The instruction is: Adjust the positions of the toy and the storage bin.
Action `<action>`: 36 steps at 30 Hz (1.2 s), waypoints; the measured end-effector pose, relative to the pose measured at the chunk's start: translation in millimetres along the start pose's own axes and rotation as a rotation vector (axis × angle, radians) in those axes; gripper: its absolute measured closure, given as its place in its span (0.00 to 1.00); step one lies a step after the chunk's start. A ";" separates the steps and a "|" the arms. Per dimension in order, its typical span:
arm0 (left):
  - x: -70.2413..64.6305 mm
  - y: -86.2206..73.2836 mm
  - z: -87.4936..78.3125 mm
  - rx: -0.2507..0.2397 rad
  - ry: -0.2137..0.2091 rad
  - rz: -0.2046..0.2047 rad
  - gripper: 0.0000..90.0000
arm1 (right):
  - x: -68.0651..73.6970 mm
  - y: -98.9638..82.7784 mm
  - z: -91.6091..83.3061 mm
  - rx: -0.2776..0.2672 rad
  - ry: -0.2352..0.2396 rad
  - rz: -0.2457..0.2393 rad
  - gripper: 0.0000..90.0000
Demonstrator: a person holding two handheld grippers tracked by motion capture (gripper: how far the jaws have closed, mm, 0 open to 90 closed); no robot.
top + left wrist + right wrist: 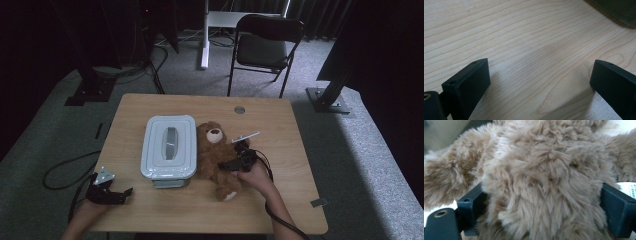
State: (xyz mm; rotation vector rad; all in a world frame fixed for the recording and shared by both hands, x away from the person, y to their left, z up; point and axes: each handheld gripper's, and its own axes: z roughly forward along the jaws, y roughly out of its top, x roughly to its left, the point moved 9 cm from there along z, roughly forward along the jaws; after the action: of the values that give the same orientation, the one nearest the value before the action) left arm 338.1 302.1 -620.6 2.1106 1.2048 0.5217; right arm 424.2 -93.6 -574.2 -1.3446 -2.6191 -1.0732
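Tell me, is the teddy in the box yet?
Not yet. The teddy bear lies on the table beside the white box, whose lid looks on. In hand: the right hand-held gripper has its jaws around the bear's furry body. The left hand-held gripper rests open near the table's edge. Lifting the bear is left.

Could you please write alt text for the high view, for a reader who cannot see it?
The right gripper presses into a brown plush teddy bear lying beside a closed pale grey plastic lidded box on a light wooden table. The left gripper rests open near the front edge.
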 end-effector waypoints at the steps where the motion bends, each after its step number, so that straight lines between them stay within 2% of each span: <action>1: 0.0 0.0 0.0 0.000 0.000 0.000 0.04 | 0.1 0.2 0.6 0.007 0.002 0.017 0.13; 3: 0.0 0.0 0.0 -0.001 0.000 0.000 0.04 | 1.4 -0.1 0.7 0.021 -0.017 -0.005 0.17; 6: -0.1 0.0 0.0 -0.001 0.000 0.000 0.04 | 2.4 -0.4 0.0 0.026 -0.036 -0.020 0.29; 7: 0.0 0.0 0.0 0.000 0.000 0.000 0.04 | 2.1 -0.2 -0.8 0.020 -0.043 -0.019 0.36; 11: -0.1 0.0 0.0 0.000 0.000 0.000 0.04 | 1.9 0.4 -6.3 -0.035 -0.061 -0.008 0.56; 14: 0.0 0.1 0.0 0.000 0.001 0.000 0.04 | 3.1 2.6 -10.4 -0.073 -0.085 -0.012 0.65; 20: 0.0 0.1 0.0 0.000 0.000 0.000 0.04 | 3.1 5.2 -17.0 -0.131 -0.077 0.032 0.69; 27: -0.1 0.2 0.1 -0.001 0.000 0.000 0.04 | 1.4 8.8 -28.2 -0.153 -0.097 0.044 0.72; 32: -0.1 0.1 0.0 0.000 0.000 0.000 0.04 | -4.6 11.7 -38.2 -0.157 -0.142 0.039 0.72; 36: -0.1 0.1 0.0 0.000 0.000 0.000 0.04 | -14.6 19.0 -52.7 -0.184 -0.181 0.059 0.72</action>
State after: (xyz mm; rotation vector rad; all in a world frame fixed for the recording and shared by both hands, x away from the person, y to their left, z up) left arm 338.1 302.0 -620.5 2.1102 1.2048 0.5218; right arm 432.0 -126.9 -527.4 -1.6163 -2.6375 -1.2685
